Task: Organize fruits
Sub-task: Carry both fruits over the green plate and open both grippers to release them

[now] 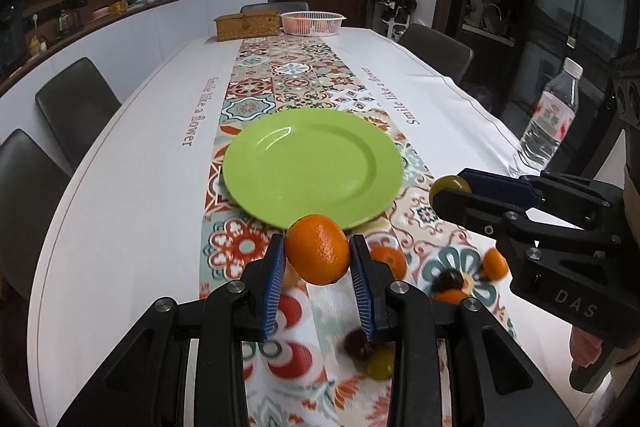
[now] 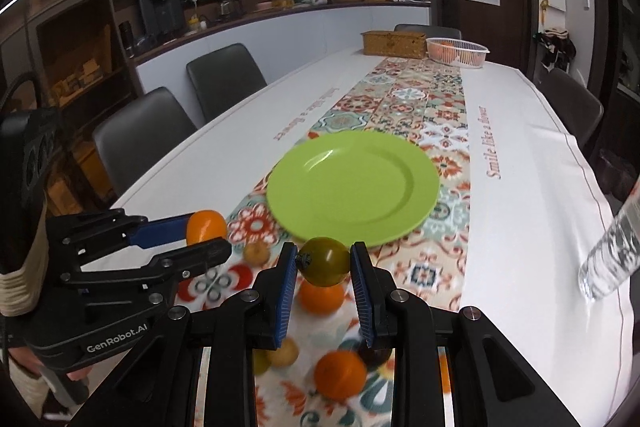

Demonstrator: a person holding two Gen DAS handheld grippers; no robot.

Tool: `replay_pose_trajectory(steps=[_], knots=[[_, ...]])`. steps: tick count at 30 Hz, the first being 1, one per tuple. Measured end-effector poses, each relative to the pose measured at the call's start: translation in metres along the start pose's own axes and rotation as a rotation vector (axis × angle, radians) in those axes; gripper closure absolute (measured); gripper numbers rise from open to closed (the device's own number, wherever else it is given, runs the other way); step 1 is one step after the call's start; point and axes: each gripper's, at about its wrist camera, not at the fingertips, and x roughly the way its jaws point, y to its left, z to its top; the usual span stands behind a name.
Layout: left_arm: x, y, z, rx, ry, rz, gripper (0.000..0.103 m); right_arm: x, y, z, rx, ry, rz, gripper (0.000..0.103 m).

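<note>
- Left gripper [image 1: 318,255]: closed on an orange [image 1: 318,249], blue pads pressing both sides, fruit held clear of the surface [image 1: 120,207].
- Right gripper [image 2: 324,263]: closed on a green-yellow tomato [image 2: 325,261], likewise lifted.
- Green plate [image 1: 312,167]: bare, on the patterned runner [image 1: 288,75] just beyond both grippers.
- Loose fruit [image 2: 340,373]: oranges and darker pieces on the runner at the near edge, blurred.
- Water bottle [image 1: 550,119]: upright, right side.
</note>
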Motion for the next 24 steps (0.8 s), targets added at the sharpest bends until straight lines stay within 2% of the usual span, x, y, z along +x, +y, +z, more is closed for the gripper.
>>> replay_pose_trajectory(steps=[6,12,17,24], knots=[[0.025,0.010,0.019,-0.008,0.029,-0.023,0.071,0.026,-0.009,0.019,-0.001,0.029,0.000,0.075],[0.061,0.024,0.033,-0.039,0.086,-0.044,0.071,0.065,-0.022,0.033,0.012,0.106,0.004,0.075],[0.092,0.034,0.040,-0.071,0.144,-0.065,0.071,0.092,-0.033,0.040,0.017,0.161,-0.001,0.075],[0.111,0.035,0.043,-0.067,0.175,-0.069,0.071,0.116,-0.038,0.040,0.023,0.213,0.005,0.075]])
